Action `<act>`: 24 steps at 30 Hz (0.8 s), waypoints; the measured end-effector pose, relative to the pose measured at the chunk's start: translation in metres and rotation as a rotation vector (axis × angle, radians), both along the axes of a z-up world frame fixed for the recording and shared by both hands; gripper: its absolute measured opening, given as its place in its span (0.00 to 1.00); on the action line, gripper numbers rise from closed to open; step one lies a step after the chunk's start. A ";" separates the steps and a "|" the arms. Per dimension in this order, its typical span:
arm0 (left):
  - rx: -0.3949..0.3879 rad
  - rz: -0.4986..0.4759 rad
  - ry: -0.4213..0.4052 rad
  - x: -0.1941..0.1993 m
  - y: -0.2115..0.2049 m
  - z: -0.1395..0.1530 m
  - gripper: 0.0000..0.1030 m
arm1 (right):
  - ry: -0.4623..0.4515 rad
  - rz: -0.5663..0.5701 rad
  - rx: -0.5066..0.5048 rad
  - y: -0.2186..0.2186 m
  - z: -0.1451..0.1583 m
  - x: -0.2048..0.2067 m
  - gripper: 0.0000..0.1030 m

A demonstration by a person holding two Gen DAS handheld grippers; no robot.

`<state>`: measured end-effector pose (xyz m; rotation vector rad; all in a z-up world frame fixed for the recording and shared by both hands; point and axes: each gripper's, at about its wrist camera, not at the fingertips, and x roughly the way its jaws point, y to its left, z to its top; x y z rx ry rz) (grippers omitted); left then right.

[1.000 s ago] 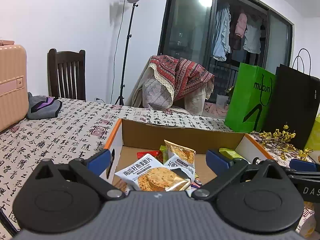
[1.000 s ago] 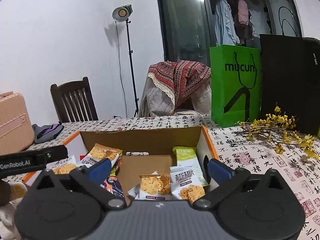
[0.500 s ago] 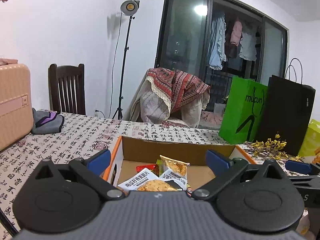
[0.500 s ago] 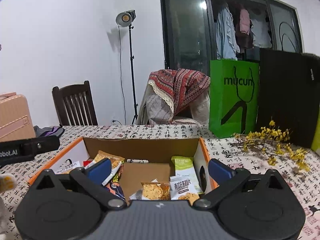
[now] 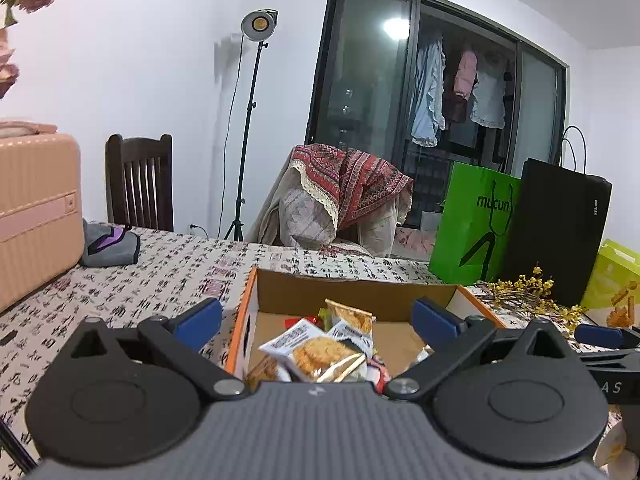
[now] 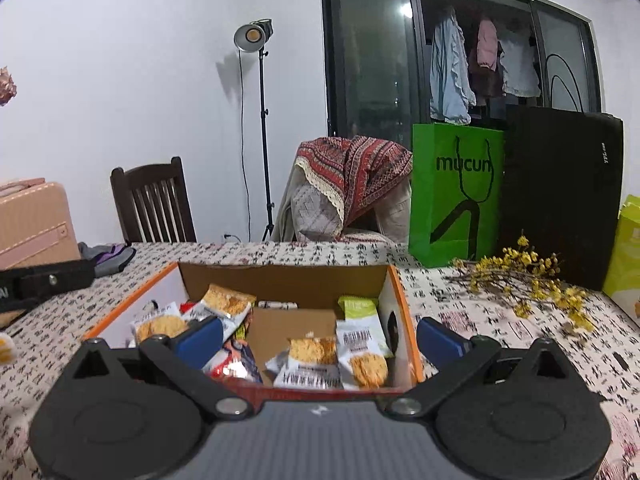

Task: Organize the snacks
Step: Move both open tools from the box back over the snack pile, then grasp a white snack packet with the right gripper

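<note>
An open cardboard box (image 5: 352, 290) (image 6: 280, 280) with orange edges sits on the table and holds several snack packets. Cracker packets (image 5: 316, 350) lie heaped at its left side; more cracker packets (image 6: 320, 356) and a green packet (image 6: 358, 306) lie at its right side. My left gripper (image 5: 316, 320) hangs open above the near left part of the box, holding nothing. My right gripper (image 6: 318, 334) is open too, over the near edge of the box, with nothing between its fingers. The tip of the right gripper (image 5: 600, 336) shows at the right of the left wrist view.
The table wears a cloth printed with calligraphy (image 5: 160, 276). A pink suitcase (image 5: 36, 208) and a grey pouch (image 5: 110, 242) are at the left. Green (image 6: 456, 192) and black (image 6: 560, 196) paper bags and yellow dried flowers (image 6: 524, 280) stand at the right. Chairs and a lamp stand are behind.
Both grippers have drawn back and tilted upward, so the box sits lower and further off in both views. Both stayed open and empty.
</note>
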<state>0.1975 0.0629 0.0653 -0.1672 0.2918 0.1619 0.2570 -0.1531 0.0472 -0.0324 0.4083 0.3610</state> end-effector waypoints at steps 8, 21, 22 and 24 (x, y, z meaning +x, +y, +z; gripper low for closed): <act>0.007 0.018 0.057 -0.023 0.019 -0.019 1.00 | 0.072 -0.004 -0.031 -0.006 -0.021 -0.020 1.00; 0.036 0.025 0.150 -0.039 0.047 -0.052 1.00 | 0.219 -0.002 -0.077 -0.001 -0.054 -0.026 1.00; 0.032 0.025 0.154 -0.039 0.049 -0.054 1.00 | 0.225 -0.001 -0.082 0.001 -0.056 -0.026 1.00; 0.024 0.022 0.162 -0.040 0.053 -0.060 1.00 | 0.233 0.001 -0.092 0.005 -0.057 -0.024 1.00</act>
